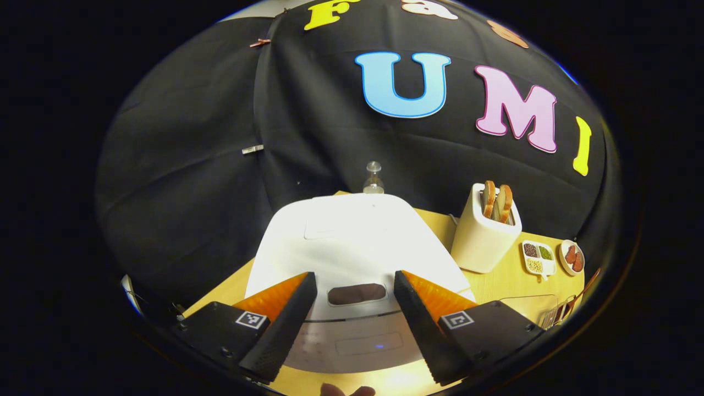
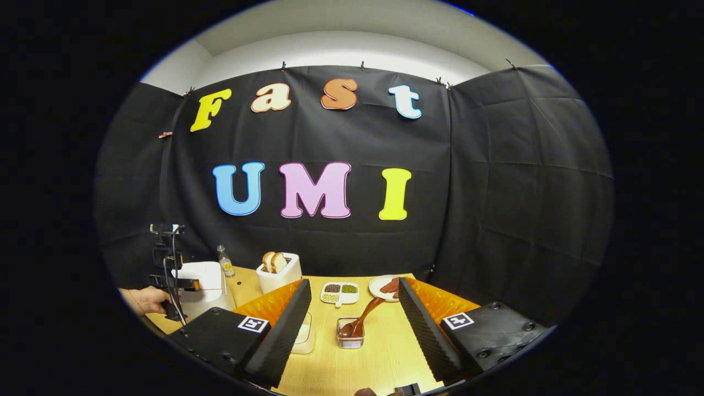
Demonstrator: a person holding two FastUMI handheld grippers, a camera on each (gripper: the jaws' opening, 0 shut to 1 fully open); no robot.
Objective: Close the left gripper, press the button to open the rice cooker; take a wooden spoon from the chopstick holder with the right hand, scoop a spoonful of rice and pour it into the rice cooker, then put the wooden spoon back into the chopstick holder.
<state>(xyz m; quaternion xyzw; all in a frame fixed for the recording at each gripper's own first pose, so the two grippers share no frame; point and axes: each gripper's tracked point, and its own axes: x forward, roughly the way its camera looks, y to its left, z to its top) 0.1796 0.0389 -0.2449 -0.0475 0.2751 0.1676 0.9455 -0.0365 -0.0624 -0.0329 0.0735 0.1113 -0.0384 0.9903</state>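
- The rice cooker [image 1: 352, 242] is white, with a rounded, smooth lid that is down; it stands on the pale wooden desk [image 1: 495, 286], and its dark oval button [image 1: 356, 293] sits at the front edge of the lid
- The left claw [image 1: 355, 324] hangs over the front of the cooker with its fingers wide apart, one on each side of the button, and holds nothing; I judge it must first come together, because the task asks for a closed tip to press
- The button looks like stiff plastic with a spring latch, so I expect a short firm push straight down on its middle; the glossy lid may let the tip slide off
- The wooden spoon [image 2: 364, 316] is dark brown and slim, and leans in a small clear chopstick holder [image 2: 350, 333] on the desk, handle up to the right
- It is probably light and rigid; the upper handle is the place to take it, and the light holder could tip
- The right claw [image 2: 352, 324] is wide and empty, short of the holder
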